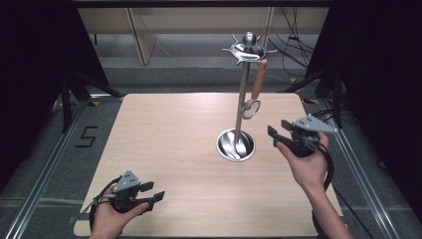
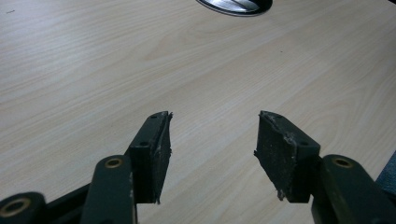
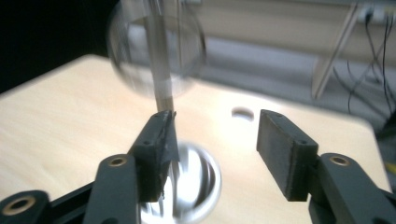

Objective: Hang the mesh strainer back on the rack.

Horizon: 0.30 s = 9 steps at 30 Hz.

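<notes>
Strainer w/ wooden handle hangs from a hook on the utensil stand, well fwd and a bit left of the right claw, mesh bowl level w/ mid-pole. In the right gripper view it's a blurred round shape above and just left of the claw's left pad, pole behind it.

Right claw: spread, nothing pinched, held up off the table near the stand's round base.

Left claw: spread, empty, low over the near-left table corner, well apart from the stand; base edge far ahead of its pads.

Progress, judged: hanging looks done, strainer on hook, no claw touching it. If work is taking it off instead, grasp not yet made. Can't tell which; no other utensils on the table.
</notes>
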{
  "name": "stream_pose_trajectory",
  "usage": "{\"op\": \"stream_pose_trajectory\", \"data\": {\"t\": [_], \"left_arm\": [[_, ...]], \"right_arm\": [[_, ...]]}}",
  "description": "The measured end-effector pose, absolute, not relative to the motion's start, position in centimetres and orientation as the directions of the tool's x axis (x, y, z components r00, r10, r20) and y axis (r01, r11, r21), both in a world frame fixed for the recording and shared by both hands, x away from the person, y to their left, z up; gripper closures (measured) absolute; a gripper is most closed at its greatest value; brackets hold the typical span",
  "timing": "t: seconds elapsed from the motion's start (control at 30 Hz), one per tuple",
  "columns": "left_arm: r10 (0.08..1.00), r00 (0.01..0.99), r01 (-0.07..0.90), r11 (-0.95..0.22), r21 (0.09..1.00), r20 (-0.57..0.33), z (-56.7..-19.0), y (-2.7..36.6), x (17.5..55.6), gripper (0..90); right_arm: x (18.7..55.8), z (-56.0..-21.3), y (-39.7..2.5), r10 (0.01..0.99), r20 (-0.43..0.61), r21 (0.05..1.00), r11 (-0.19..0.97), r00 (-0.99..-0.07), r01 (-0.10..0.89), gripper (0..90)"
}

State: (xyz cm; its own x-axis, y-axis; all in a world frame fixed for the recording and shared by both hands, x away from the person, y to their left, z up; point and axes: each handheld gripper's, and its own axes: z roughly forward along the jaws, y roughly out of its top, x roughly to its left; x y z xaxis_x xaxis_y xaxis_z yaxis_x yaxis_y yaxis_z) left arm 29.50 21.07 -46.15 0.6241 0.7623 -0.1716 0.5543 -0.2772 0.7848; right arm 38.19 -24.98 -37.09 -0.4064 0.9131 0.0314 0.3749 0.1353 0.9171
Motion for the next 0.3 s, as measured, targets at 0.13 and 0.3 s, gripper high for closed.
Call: {"op": "stream_pose_trajectory", "data": {"t": [0.13, 0.3], "left_arm": [[0.765, 0.625, 0.551, -0.291, 0.782, -0.156, -46.1, 21.1, 29.5, 43.7], [0.762, 0.62, 0.564, -0.266, 0.782, -0.187, -46.1, 20.9, 29.6, 43.0]], "right_arm": [[37.3, -39.9, -25.8, 0.916, 0.027, 0.894, 0.156, -0.399, 0.419, 59.8], [36.2, -41.8, -26.0, 0.917, 0.063, 0.853, 0.156, -0.394, 0.498, 70.5]]}}
